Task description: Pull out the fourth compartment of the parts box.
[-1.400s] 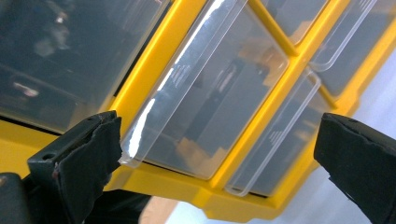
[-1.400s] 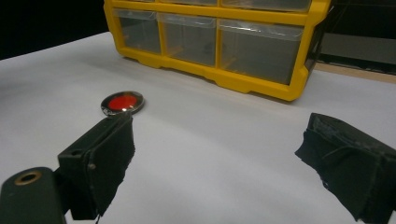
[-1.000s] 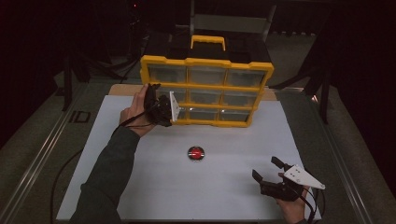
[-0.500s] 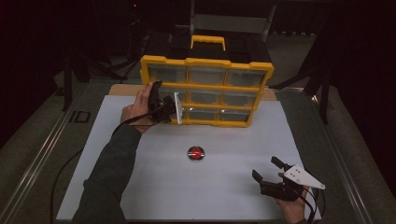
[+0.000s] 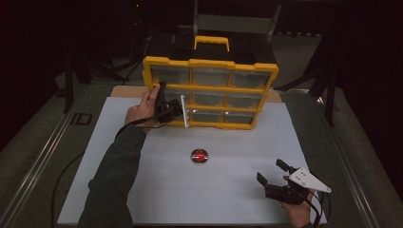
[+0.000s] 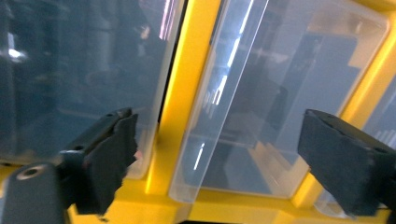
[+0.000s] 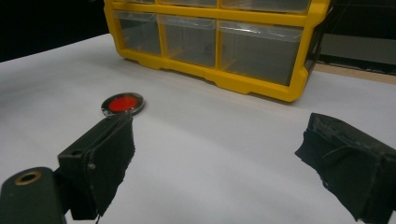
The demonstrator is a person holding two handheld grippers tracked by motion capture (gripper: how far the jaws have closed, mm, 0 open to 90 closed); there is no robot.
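A yellow drawer cabinet (image 5: 209, 90) with clear drawers stands at the back of the white mat. My left gripper (image 5: 179, 113) is up against its lower left corner. In the left gripper view the jaws (image 6: 219, 149) straddle a clear drawer's protruding front lip (image 6: 219, 107). They have just been closing, but both pads still stand off the plastic. A small round red disc (image 5: 199, 156) with a dark rim lies mid-mat. My right gripper (image 5: 271, 171) rests near the front right, open and empty. In its own view it (image 7: 219, 154) faces the disc (image 7: 122, 103) and cabinet (image 7: 210, 74).
The white mat (image 5: 142, 190) covers a table with metal rails along both sides. A black cable trails from the left hand across the mat's left edge. Dark stands and frames rise behind the cabinet.
The left hand has edged slightly closer to the cabinet's lower left drawer. The right hand and the red disc have kept still.
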